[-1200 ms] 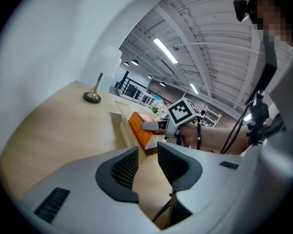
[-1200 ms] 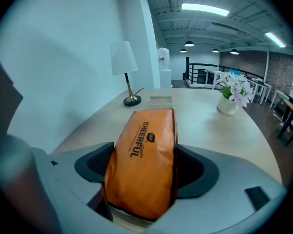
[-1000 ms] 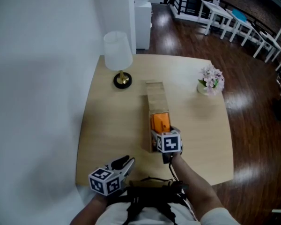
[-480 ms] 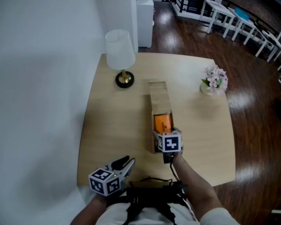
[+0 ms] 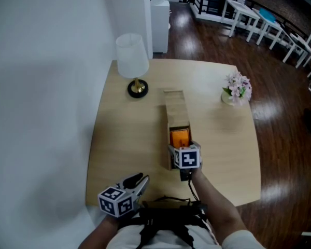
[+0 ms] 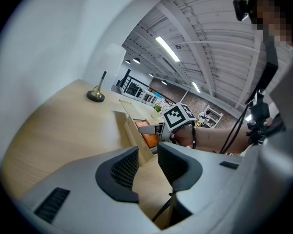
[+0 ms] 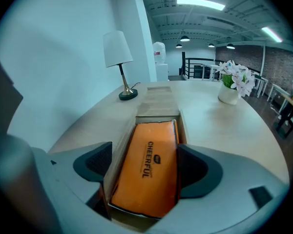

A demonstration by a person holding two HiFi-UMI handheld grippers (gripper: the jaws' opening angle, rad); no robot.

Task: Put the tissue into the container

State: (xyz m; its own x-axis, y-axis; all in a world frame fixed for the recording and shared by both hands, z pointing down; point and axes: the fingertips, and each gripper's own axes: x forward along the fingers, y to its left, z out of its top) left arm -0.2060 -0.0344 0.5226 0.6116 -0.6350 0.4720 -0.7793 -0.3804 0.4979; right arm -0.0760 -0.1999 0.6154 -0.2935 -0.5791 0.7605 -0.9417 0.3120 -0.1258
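The head view lays out the whole desk (image 5: 119, 139): a white-shaded lamp (image 5: 132, 58) at the far left, a pot of flowers (image 5: 237, 88) at the far right, and a long wooden container (image 5: 175, 108) running down the middle. From up there the tissue pack (image 7: 146, 167) is only an orange patch at the container's near end.

The right gripper view shows more. The pack carries the print "CHEERFUL" and lies flat inside the open near part of the container, while the far part has a closed wooden top. The right gripper (image 7: 144, 165) has its jaws wide apart, one on each side of the container's near end. The pack sits between them, within the walls. I cannot tell whether the jaws touch those walls.

The left gripper (image 6: 147, 160) is at the desk's near left edge, well apart from the container. Its jaws leave a narrow gap with only bare desk showing through. Its view alone shows the container from the side.
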